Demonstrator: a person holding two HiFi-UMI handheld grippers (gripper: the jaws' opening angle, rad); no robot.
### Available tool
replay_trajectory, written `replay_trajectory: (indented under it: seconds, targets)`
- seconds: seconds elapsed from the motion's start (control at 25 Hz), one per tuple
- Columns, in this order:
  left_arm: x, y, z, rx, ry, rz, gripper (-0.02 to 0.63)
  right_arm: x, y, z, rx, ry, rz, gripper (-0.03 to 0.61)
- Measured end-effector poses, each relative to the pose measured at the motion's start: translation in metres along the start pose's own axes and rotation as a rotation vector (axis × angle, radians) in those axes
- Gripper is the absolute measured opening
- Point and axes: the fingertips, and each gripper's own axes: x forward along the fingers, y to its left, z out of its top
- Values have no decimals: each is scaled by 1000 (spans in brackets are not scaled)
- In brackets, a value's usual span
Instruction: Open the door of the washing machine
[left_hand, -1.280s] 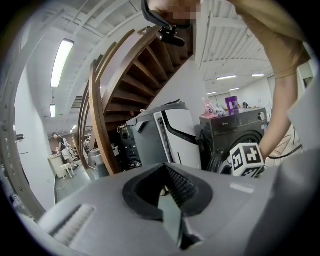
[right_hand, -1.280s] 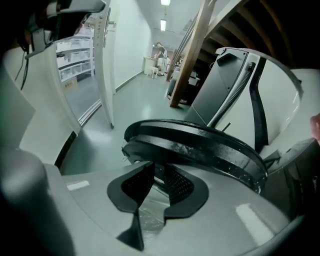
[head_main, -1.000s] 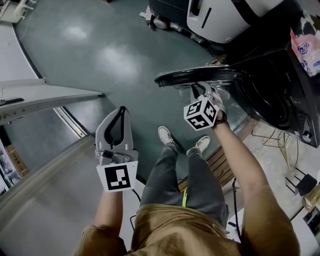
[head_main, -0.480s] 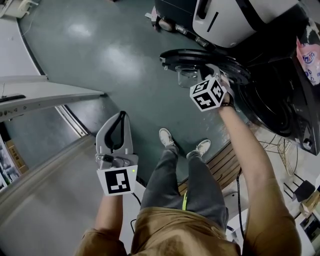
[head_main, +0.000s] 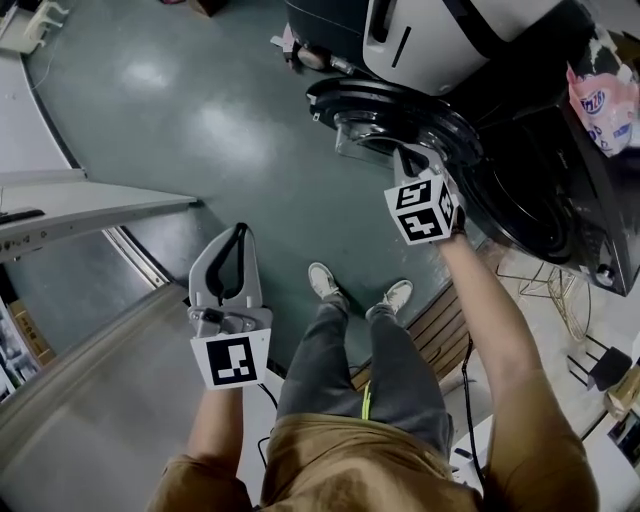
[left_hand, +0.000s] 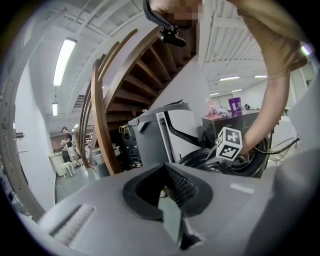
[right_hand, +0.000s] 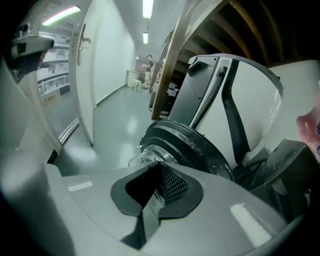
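Down at the left, our left gripper (head_main: 238, 232) hangs idle over the green floor (head_main: 200, 120), its jaws clenched together with nothing between them, well apart from the work. We should keep it there, clear of the door's swing.

Moving right, the washing machine door (head_main: 400, 108) already stands swung well out from the machine, with its black ring edge-on to us and its glass bowl (head_main: 362, 138) bulging toward the floor side. The opening looks largely done.

Our right gripper (head_main: 408, 160) sits just beside the door's near rim. Its jaws have just been closing and now meet on nothing, so we hold no part of the door. If the door needs more travel, we judge it best to nudge the black ring with the closed tips, not the glass. We should follow the hinge's arc and stop when it resists.

Farthest right, the dark mouth of the washing machine (head_main: 545, 195) lies uncovered.
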Motion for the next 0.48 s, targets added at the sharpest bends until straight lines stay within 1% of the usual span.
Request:
replay_trajectory:
  seconds: [0.08, 0.2, 0.36, 0.48]
  targets:
    - [4, -6, 6, 5, -11, -17, 60, -18, -6, 0, 25, -24, -1, 5]
    - [8, -18, 20, 9, -29, -41, 60, -50, -21, -2, 29, -47, -23, 5]
    - [13, -38, 46, 29, -65, -80, 60, -96, -48, -12, 28, -62, -69, 5]
    - [13, -55, 69, 52, -92, -113, 60, -137, -66, -22, 55, -82, -112, 5]
